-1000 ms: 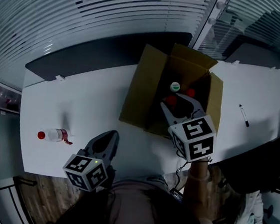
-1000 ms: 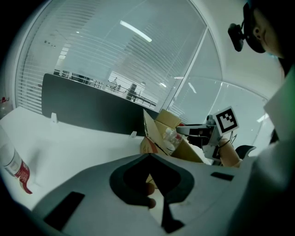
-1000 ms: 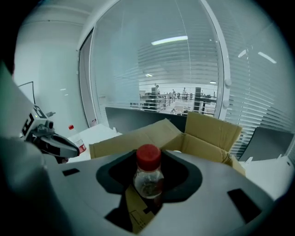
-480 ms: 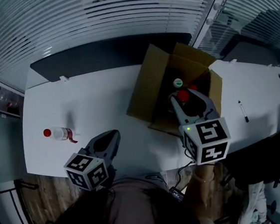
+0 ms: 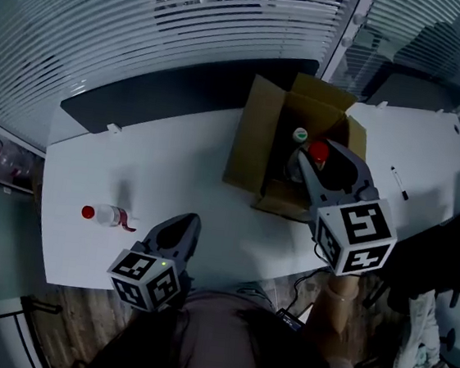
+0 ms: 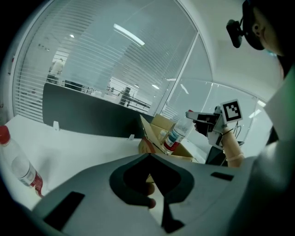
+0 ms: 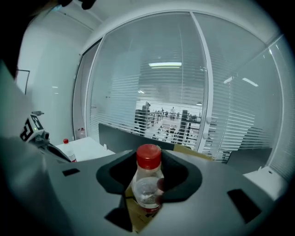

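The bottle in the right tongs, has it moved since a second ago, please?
Yes, upward: in the left gripper view the bottle stands higher against the cardboard box.

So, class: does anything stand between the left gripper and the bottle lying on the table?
Nothing visible does. Only bare white table lies between the left gripper, jaws together, and the red-capped bottle lying on its side. The cardboard box stands away on the other side.
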A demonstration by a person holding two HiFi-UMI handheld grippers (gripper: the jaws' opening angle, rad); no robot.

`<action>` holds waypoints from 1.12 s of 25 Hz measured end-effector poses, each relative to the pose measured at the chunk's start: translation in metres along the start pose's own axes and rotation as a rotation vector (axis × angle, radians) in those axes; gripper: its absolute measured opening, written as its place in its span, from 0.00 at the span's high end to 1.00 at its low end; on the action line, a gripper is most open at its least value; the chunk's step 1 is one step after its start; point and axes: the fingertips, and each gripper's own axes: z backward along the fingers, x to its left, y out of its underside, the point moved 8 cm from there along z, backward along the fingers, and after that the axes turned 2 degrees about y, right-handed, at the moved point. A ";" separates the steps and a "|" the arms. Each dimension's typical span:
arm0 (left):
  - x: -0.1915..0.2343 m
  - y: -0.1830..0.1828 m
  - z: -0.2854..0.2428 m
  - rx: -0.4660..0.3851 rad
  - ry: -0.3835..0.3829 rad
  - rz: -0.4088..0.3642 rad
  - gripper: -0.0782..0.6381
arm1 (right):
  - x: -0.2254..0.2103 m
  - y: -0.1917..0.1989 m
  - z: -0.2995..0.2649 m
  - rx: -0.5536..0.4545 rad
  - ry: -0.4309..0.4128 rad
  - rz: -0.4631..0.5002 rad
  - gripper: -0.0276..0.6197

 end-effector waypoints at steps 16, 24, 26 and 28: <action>0.001 0.017 0.047 -0.014 0.061 -0.018 0.88 | 0.044 -0.026 0.070 -0.116 0.094 0.037 0.71; 0.003 0.029 0.071 -0.009 0.084 -0.023 0.88 | 0.074 -0.031 0.097 -0.129 0.107 0.043 0.71; 0.004 0.031 0.078 -0.009 0.090 -0.027 0.88 | 0.081 -0.030 0.101 -0.123 0.110 0.044 0.71; 0.006 0.032 0.083 -0.011 0.093 -0.031 0.88 | 0.088 -0.027 0.103 -0.113 0.115 0.043 0.71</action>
